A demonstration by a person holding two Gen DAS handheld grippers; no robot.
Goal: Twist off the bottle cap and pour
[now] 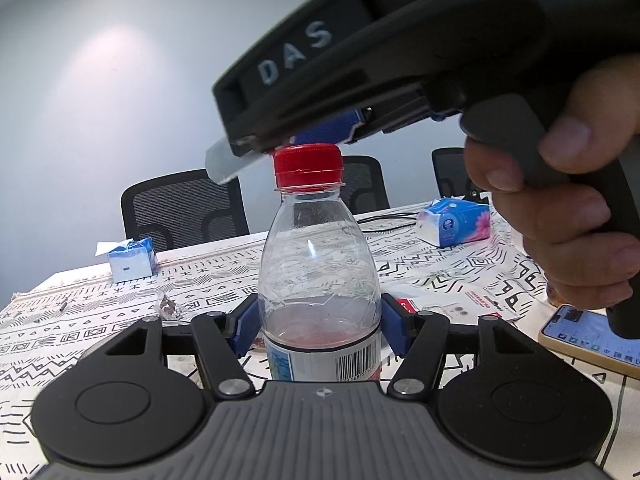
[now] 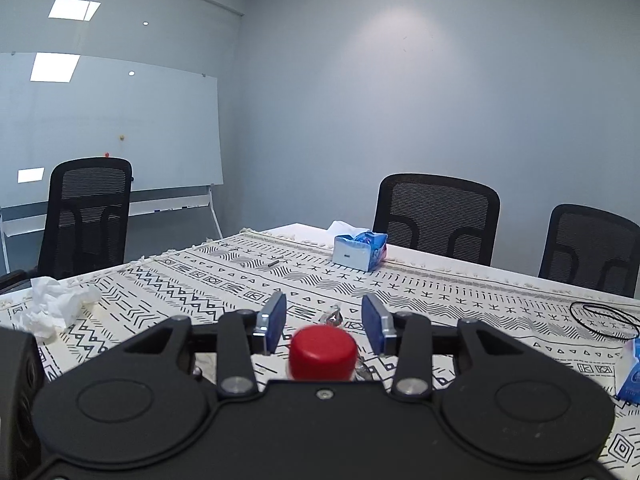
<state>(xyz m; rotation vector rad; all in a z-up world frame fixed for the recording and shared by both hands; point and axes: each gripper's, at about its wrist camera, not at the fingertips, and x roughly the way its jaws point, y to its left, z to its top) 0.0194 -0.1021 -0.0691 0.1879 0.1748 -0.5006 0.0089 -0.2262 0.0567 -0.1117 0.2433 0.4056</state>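
A clear plastic bottle with a red cap stands upright on the patterned tablecloth. A little pinkish liquid sits in its lower part. My left gripper is shut on the bottle's body, blue pads on both sides. My right gripper hovers just above the cap, held by a hand. In the right wrist view the right gripper is open, its blue pads on either side of and a little beyond the red cap, not touching it.
Two blue tissue packs lie on the table, with a phone and a red-white packet at right. Crumpled tissue lies at left, a black cable at right. Black chairs stand behind the table.
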